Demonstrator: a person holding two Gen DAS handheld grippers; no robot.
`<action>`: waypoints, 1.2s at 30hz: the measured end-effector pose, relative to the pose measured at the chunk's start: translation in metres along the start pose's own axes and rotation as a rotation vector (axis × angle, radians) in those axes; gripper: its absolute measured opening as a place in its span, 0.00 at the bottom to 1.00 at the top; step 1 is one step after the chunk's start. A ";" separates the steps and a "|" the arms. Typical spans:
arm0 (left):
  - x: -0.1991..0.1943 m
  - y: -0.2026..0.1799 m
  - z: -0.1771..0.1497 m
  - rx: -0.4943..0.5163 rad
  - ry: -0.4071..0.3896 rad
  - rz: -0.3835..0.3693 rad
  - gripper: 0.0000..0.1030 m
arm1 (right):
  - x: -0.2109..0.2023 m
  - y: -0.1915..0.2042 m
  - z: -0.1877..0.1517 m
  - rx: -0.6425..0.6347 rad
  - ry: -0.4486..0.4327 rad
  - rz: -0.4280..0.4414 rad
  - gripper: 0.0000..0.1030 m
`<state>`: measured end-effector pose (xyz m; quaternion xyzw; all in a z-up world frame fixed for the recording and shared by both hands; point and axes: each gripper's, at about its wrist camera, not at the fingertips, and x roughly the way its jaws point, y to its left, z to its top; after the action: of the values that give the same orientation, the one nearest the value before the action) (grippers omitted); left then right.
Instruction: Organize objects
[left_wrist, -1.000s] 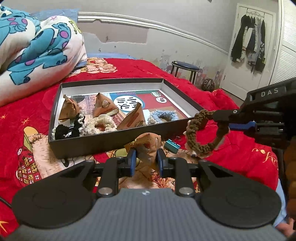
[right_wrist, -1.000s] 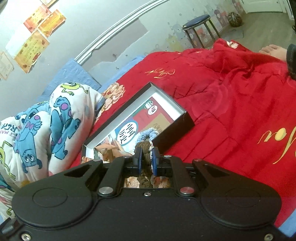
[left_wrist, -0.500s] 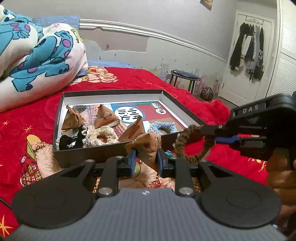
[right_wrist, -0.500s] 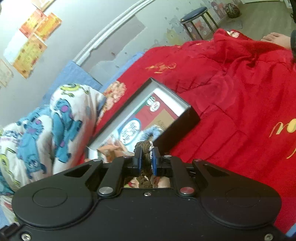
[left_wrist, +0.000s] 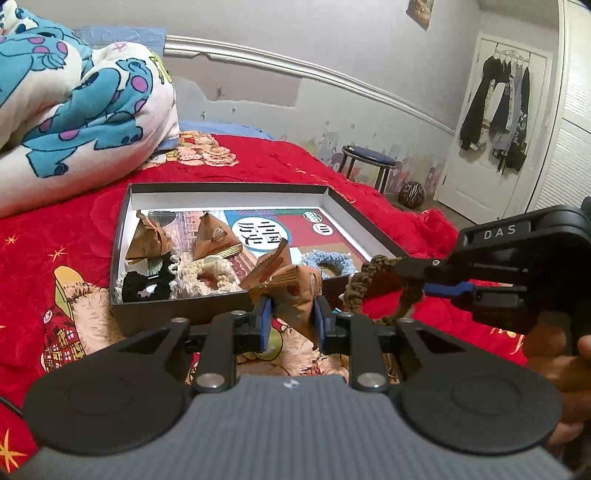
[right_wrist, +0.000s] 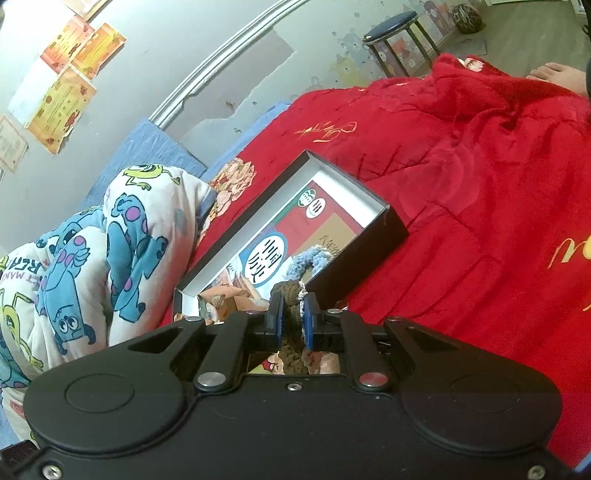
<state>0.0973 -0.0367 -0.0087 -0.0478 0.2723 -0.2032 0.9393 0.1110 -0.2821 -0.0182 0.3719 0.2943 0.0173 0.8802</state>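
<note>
Two tongs are loaded at once, and we see both over the red bed near the front wall of the black box. Compared with a second ago, our left tongs have lifted the brown paper packet off the bedcover: it then lay low between the pads, in front of the box, and it now hangs level with the box's near rim, hiding part of that rim. The pads are closed on it from both sides. The right tongs were higher and further right in the left view a second ago; they now sit lower and closer, just right of the packet, and the brown braided ring dangles from their tip beside the box's near right corner. They grip that ring tightly, the pads nearly meeting.

Both tongs point forward and somewhat downward toward the box. A hand shows at the right edge of the left view, wrapped under the right tool.

Inside the box lie two more paper packets, a black scrunchie, a cream scrunchie and a blue scrunchie, all toward the near wall.
</note>
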 end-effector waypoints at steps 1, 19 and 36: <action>-0.001 0.000 0.000 -0.002 -0.003 -0.002 0.27 | 0.000 0.002 0.000 -0.005 0.000 0.003 0.11; 0.000 0.000 -0.001 0.001 0.001 -0.018 0.27 | 0.006 0.012 0.008 0.083 0.012 0.125 0.11; -0.019 0.004 0.014 -0.036 -0.101 -0.037 0.27 | 0.004 0.034 0.018 0.044 -0.015 0.168 0.11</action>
<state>0.0917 -0.0256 0.0113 -0.0798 0.2269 -0.2131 0.9470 0.1304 -0.2677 0.0122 0.4148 0.2560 0.0817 0.8694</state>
